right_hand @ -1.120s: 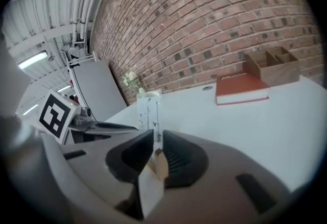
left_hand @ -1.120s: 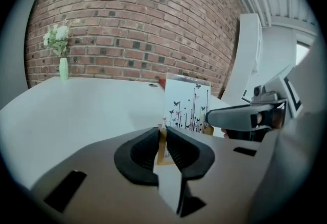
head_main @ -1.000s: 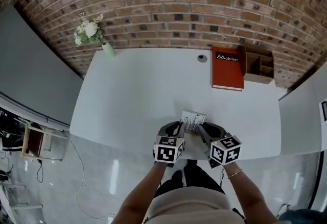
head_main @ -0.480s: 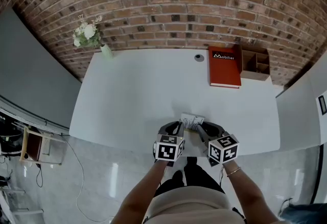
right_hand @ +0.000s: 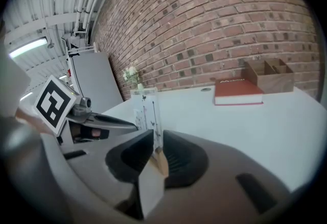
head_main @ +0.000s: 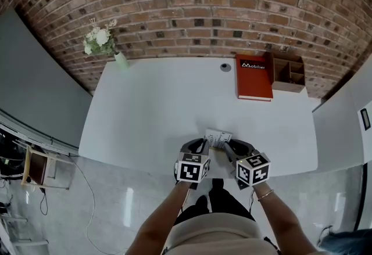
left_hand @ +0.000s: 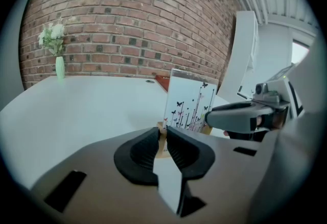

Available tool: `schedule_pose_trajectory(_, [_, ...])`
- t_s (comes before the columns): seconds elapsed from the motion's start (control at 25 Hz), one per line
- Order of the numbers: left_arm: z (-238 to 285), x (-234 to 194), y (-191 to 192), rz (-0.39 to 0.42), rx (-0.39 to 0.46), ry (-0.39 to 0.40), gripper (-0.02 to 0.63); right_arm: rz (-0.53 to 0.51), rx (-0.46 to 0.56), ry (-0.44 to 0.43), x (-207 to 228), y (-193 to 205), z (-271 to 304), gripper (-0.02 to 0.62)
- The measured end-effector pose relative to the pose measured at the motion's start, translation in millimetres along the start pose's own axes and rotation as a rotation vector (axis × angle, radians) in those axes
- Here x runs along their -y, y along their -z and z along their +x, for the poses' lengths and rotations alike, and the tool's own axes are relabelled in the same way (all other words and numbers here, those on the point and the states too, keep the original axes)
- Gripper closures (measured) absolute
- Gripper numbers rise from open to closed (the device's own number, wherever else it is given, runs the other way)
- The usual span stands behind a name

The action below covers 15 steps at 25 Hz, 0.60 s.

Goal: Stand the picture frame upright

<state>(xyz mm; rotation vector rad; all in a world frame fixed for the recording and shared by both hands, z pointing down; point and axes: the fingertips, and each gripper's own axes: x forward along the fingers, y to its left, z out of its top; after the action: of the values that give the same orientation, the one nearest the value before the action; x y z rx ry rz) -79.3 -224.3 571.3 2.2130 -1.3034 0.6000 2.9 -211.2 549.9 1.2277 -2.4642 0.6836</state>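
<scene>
The picture frame point(head_main: 219, 138), a clear pane with a butterfly and stem print over a light wooden foot, stands upright near the table's front edge. In the left gripper view the picture frame point(left_hand: 190, 105) rises just past my left gripper point(left_hand: 162, 136), whose jaws are shut on its wooden lower edge. My right gripper point(right_hand: 155, 144) is shut on the other side of the picture frame point(right_hand: 145, 110), with the pane's edge between the pads. In the head view the left gripper point(head_main: 205, 144) and right gripper point(head_main: 228, 144) flank the frame closely.
The white table point(head_main: 157, 103) runs back to a brick wall. A red book point(head_main: 254, 76) and a wooden organiser point(head_main: 288, 72) lie at the back right, with a small round dark disc point(head_main: 225, 67) nearby. A vase of white flowers point(head_main: 103, 40) stands at the back left.
The head view has shifted slightly. Both grippers and the frame stay where they were.
</scene>
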Motion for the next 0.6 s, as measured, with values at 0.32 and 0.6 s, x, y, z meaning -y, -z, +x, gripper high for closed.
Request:
schedule_pose_trajectory(0.32, [-12, -3, -7, -0.023, 0.04, 0.004, 0.537, 0.032, 0.047, 0.038, 6, -9, -13, 0.534])
schedule_pose_trajectory(0.6, [-36, -6, -12, -0.014, 0.079, 0.01, 0.537, 0.078, 0.094, 0.088, 8, -15, -40, 0.534])
